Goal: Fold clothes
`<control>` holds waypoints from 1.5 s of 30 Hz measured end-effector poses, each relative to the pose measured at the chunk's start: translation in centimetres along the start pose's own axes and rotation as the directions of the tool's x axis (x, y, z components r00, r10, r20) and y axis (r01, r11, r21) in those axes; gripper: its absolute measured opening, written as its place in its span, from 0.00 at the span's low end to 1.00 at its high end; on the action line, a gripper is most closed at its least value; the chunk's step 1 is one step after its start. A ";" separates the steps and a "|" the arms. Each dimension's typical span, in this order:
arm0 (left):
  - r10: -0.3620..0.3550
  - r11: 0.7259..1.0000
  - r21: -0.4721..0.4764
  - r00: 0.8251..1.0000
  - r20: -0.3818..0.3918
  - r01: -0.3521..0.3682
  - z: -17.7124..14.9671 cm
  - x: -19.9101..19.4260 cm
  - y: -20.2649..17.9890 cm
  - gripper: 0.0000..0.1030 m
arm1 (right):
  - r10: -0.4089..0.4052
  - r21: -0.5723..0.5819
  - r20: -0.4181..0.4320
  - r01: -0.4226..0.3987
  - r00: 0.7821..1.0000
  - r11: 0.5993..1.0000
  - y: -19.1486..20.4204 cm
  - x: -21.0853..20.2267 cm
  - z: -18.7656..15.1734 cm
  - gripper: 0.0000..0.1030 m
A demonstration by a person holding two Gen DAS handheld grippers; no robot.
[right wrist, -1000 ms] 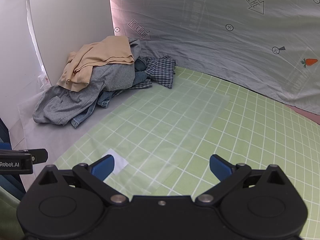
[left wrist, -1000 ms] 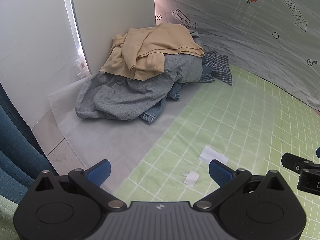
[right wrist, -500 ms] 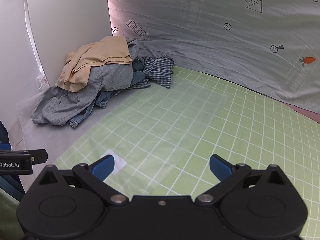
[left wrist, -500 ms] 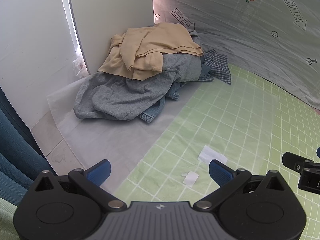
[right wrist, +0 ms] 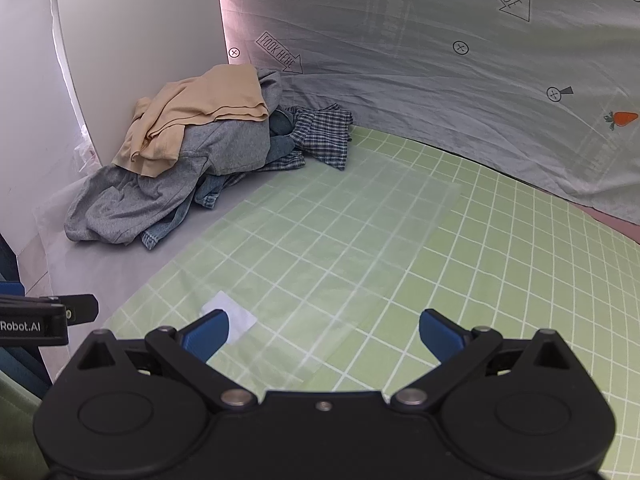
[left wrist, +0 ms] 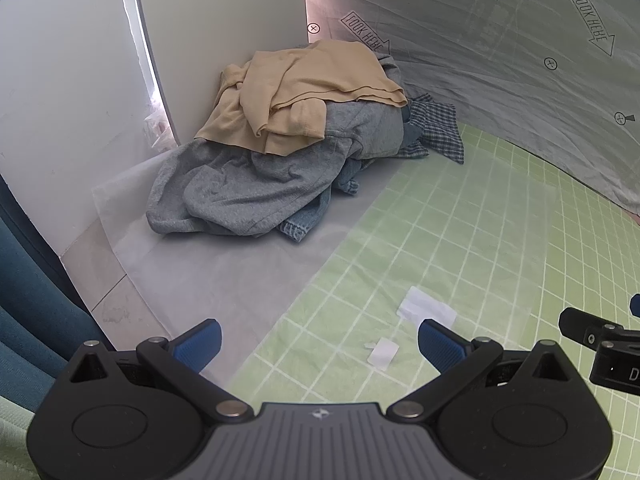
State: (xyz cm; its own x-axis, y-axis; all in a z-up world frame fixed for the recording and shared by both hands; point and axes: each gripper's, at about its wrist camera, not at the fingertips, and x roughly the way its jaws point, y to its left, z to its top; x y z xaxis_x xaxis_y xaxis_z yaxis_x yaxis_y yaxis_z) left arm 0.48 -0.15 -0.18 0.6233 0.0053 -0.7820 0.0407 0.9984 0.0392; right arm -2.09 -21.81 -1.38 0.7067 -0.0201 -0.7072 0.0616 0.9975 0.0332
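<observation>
A pile of clothes lies in the far left corner: a tan top [left wrist: 308, 92] [right wrist: 200, 116] on a grey sweatshirt [left wrist: 248, 188] [right wrist: 160, 192], with denim [left wrist: 298, 228] [right wrist: 160, 236] and a plaid shirt [left wrist: 438, 128] [right wrist: 324, 136] beneath and beside it. My left gripper [left wrist: 318, 340] stands open, well short of the pile, nothing between its blue fingers. My right gripper [right wrist: 324, 334] is open too, over the green grid mat [right wrist: 500, 264] [left wrist: 480, 240]. Each gripper shows at the edge of the other's view.
A white sheet [left wrist: 208, 264] lies under the pile. White walls [left wrist: 72, 80] close the left side and a grey printed cloth [right wrist: 440, 60] hangs at the back. Small white paper scraps [left wrist: 428, 308] [right wrist: 232, 316] lie on the mat. A blue curtain [left wrist: 28, 288] is at left.
Both views have crept slightly closer and shifted a little; the pile sits marginally lower left in the right wrist view. Both grippers stay open.
</observation>
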 end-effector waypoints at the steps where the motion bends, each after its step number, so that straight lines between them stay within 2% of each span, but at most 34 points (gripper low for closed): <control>1: 0.002 1.000 0.000 1.000 -0.005 -0.002 0.0 0.1 0.0 1.00 | 0.001 -0.001 -0.004 -0.001 1.000 1.000 0.0 0.1 0.0 1.00; 10: 0.018 1.000 0.003 0.997 -0.074 -0.018 -0.3 1.8 0.1 1.00 | 0.016 -0.014 -0.053 -0.016 0.998 1.000 0.1 2.2 0.5 1.00; 15: 0.031 0.999 -0.006 0.995 -0.091 -0.031 1.7 4.3 0.4 1.00 | 0.022 -0.051 -0.062 -0.025 0.998 0.998 0.3 4.7 2.5 1.00; 19: 0.064 0.998 -0.017 0.995 -0.075 -0.065 5.1 6.8 1.1 1.00 | 0.019 -0.084 -0.045 -0.023 0.999 0.996 0.7 8.0 5.8 1.00; 24: 0.093 0.989 -0.110 0.994 -0.053 -0.098 11.1 11.0 3.0 1.00 | 0.031 -0.128 0.000 -0.031 1.000 0.991 2.0 13.2 11.7 0.99; 29: 0.109 0.973 -0.205 0.994 -0.012 -0.109 17.0 15.3 5.2 0.98 | 0.105 -0.135 0.045 -0.098 0.993 0.986 4.4 18.4 17.9 0.86; 32: 0.106 0.968 -0.231 0.994 0.016 -0.100 19.9 17.4 6.2 0.90 | 0.149 -0.141 0.072 -0.138 0.986 0.980 5.8 21.5 21.7 0.77; 35: 0.072 0.964 -0.259 0.997 0.033 -0.061 21.7 19.1 7.0 0.74 | 0.189 -0.139 0.079 -0.177 0.979 0.974 7.2 24.2 23.9 0.68; 37: 0.018 0.962 -0.273 0.999 0.036 -0.007 22.0 19.7 7.2 0.52 | 0.230 -0.118 0.064 -0.221 0.971 0.968 7.3 25.5 24.4 0.61; 38: -0.011 0.960 -0.280 0.999 0.038 0.021 22.1 20.0 7.2 0.43 | 0.254 -0.105 0.056 -0.247 0.966 0.963 7.3 26.1 24.6 0.53; 39: -0.040 0.957 -0.287 0.998 0.039 0.050 22.2 20.3 7.3 0.25 | 0.286 -0.092 0.050 -0.281 0.957 0.955 7.1 26.4 24.7 0.47; 40: -0.038 0.958 -0.283 0.998 0.043 0.049 22.2 20.3 7.0 0.17 | 0.314 -0.088 0.054 -0.308 0.948 0.947 6.9 26.4 24.5 0.28; 41: -0.026 0.961 -0.274 0.999 0.047 0.038 22.1 20.1 6.6 0.14 | 0.330 -0.092 0.064 -0.324 0.942 0.942 6.9 26.1 24.3 0.12; 42: -0.014 0.965 -0.261 0.999 0.049 0.027 22.1 19.9 6.3 0.09 | 0.337 -0.110 0.075 -0.329 0.938 0.938 6.9 25.8 24.1 0.07; 45: 0.002 0.965 -0.262 0.999 0.053 0.012 21.5 18.6 5.9 0.07 | 0.329 -0.176 0.109 -0.308 0.938 0.935 6.9 24.5 23.3 0.04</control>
State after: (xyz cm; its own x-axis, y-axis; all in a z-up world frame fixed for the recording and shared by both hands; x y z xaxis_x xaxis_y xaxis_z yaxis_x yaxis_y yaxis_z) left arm 29.17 4.66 -1.12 0.6639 0.0040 -0.7478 -0.1579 0.9782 -0.1350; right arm 32.04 -17.02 -1.99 0.7598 0.3020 -0.5758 -0.2837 0.9508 0.1243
